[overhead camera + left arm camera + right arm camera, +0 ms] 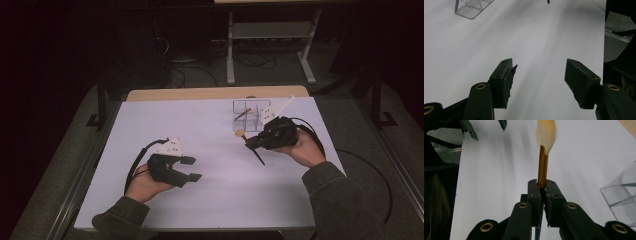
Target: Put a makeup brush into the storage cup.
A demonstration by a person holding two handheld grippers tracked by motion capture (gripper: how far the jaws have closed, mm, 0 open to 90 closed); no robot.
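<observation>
Above the table (210,190), level right tongs (543,191) clamp the brush (543,167).

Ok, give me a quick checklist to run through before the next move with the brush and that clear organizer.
1. Right gripper shut on the brush: ok, the jaws clamp its golden ferrule.
2. Brush bristles clear of the table: cannot tell.
3. Clear organizer upright and within reach: ok, it stands just beyond the right gripper.
4. Free compartment for the brush: cannot tell; a brown-handled item and a white one already stand in it.
5. Left gripper out of the way: ok, open with nothing between its jaws, apart from the organizer.
</observation>
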